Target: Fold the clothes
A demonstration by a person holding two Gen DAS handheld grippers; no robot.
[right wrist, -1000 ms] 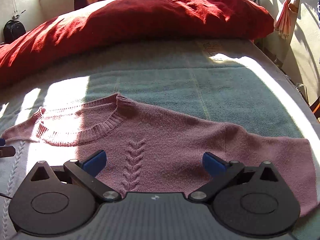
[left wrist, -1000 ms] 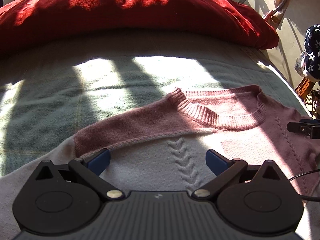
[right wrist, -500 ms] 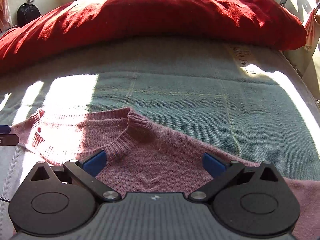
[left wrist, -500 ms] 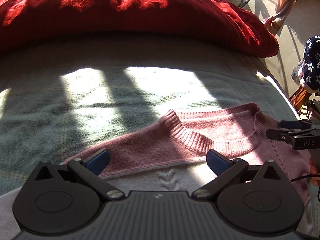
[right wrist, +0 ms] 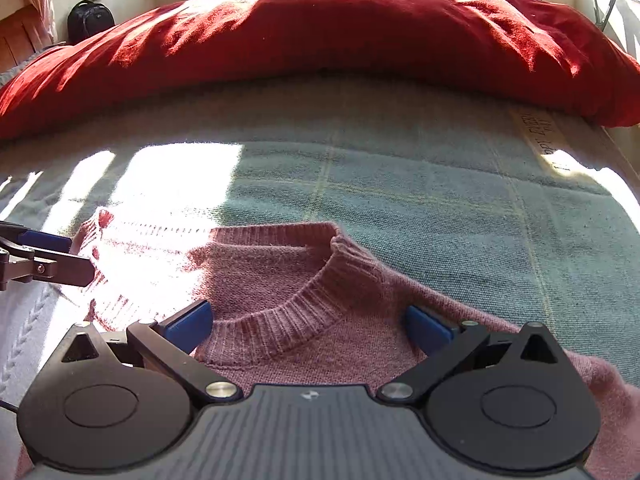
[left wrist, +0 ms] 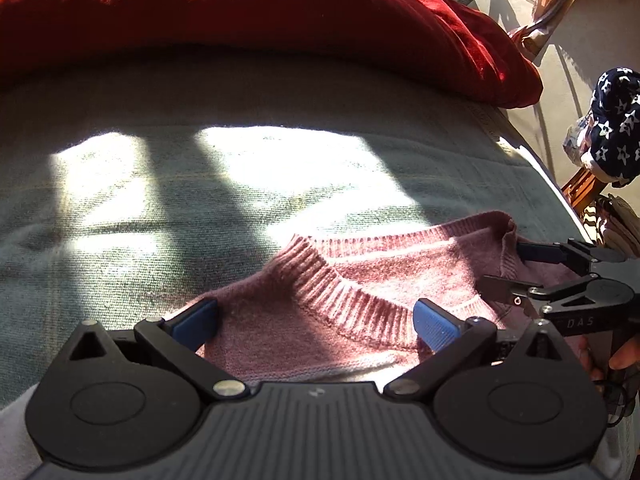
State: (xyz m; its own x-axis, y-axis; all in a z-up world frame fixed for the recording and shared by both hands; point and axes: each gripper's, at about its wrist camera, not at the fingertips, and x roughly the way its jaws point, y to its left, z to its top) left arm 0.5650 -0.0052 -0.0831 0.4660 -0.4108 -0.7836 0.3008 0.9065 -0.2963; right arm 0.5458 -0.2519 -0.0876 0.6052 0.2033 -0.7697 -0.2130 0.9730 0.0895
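Note:
A pink knit sweater [left wrist: 360,280] lies flat on the bed, its ribbed collar [left wrist: 344,296] toward me. My left gripper [left wrist: 316,320] stands open low over the sweater's left shoulder, the collar's left curve between its blue pads. In the left wrist view my right gripper [left wrist: 516,268] comes in from the right at the collar's far corner, its fingers apart. From the right wrist view the right gripper [right wrist: 308,326] is open over the collar's right curve [right wrist: 316,300]. The left gripper [right wrist: 52,258] shows at the left edge by the sunlit shoulder. Neither holds cloth.
A grey-green checked blanket [right wrist: 420,200] covers the bed. A thick red duvet [right wrist: 320,32] is heaped across the far side. Off the right bed edge sit a navy star-print cloth [left wrist: 616,120] and a wooden chair [left wrist: 584,192]. A black backpack [right wrist: 90,20] stands by the far wall.
Both grippers have moved forward up the sweater's body to the collar and sit lower over it. They have also drawn closer together. Both have stayed open.

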